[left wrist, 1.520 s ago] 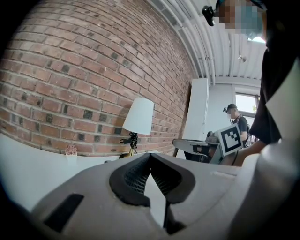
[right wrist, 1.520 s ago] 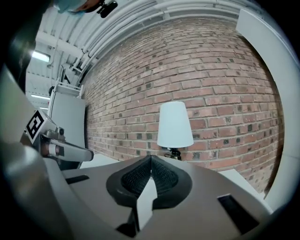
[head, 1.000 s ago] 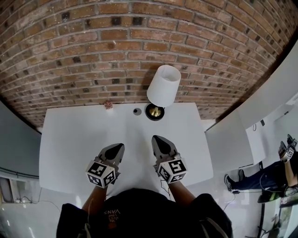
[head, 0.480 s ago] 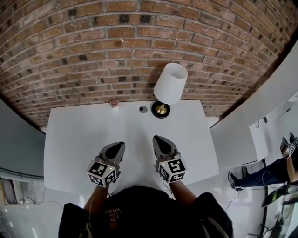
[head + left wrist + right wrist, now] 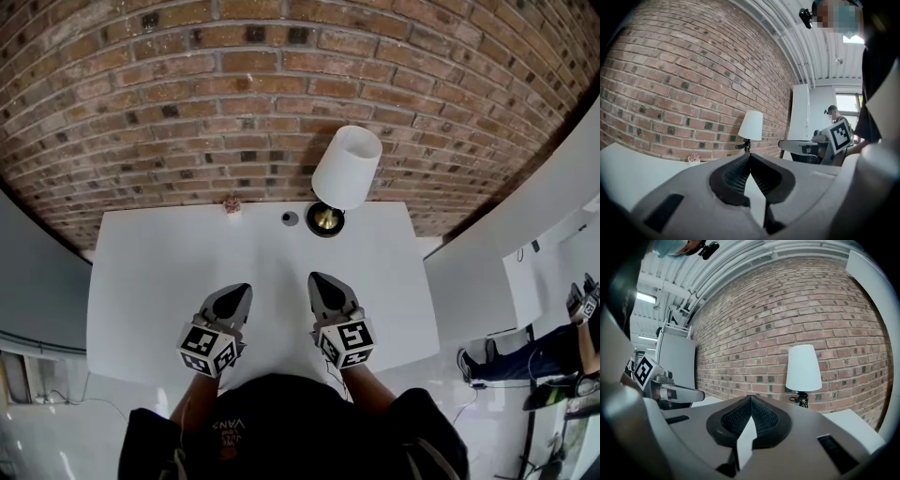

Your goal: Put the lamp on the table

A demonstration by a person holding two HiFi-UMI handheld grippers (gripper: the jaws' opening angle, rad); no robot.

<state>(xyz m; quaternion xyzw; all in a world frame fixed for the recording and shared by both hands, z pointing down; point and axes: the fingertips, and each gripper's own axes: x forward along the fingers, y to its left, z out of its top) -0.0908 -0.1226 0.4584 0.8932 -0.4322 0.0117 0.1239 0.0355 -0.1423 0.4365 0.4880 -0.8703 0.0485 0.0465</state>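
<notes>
The lamp [image 5: 345,171], with a white shade and a dark round base with brass, stands upright at the back edge of the white table [image 5: 150,272], close to the brick wall. It also shows in the left gripper view as the lamp [image 5: 751,125] and in the right gripper view as the lamp [image 5: 803,369]. My left gripper [image 5: 236,294] and right gripper [image 5: 322,283] hover side by side over the table's near half, well short of the lamp. Both are shut with nothing between the jaws.
A small pinkish potted plant [image 5: 231,204] and a small dark round object [image 5: 290,218] sit at the table's back edge left of the lamp. A white cabinet [image 5: 487,281] stands to the right. A person [image 5: 553,352] sits at far right.
The head view has shifted slightly, so table and lamp sit a little higher and further right in the picture. Both grippers have stayed in place, shut.
</notes>
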